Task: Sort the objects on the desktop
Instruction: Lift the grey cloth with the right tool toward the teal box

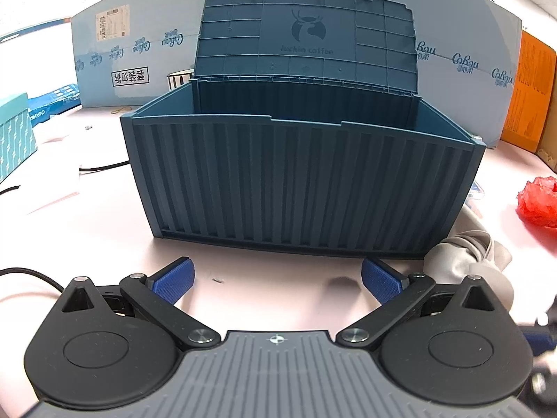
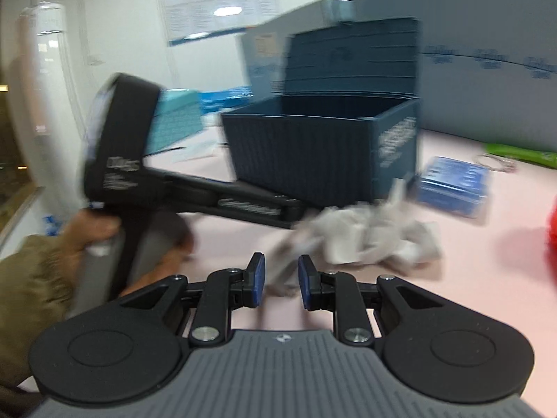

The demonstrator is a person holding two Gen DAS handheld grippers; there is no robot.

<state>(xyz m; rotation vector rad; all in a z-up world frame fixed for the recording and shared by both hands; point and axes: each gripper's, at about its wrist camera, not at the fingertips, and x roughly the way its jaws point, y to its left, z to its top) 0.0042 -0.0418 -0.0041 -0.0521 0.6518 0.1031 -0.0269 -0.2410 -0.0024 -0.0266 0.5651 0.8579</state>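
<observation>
The blue storage box (image 1: 303,174) stands on the pink bench (image 1: 104,230) with its lid tipped back, so the way in is from above. The crumpled grey cloth (image 2: 365,233) lies on the bench just beside the box's near right corner, apparently touching its foot.

The left gripper (image 1: 276,278) faces the ribbed front wall of the box, jaws spread wide and holding nothing. The right gripper (image 2: 281,278) points at the cloth; its jaws are parted narrowly with a fold of the cloth showing between them, but blur hides whether the blue pads (image 2: 258,280) actually pinch it.

The step in hand looks like taking the cloth for the box. To do it well, close on a thick bunch rather than one loose fold, lift until trailing ends clear the front rim, and release over the middle. The left gripper could steady the box. The blue packet (image 2: 452,188) and red bag (image 1: 539,202) lie further toward the right edge.
</observation>
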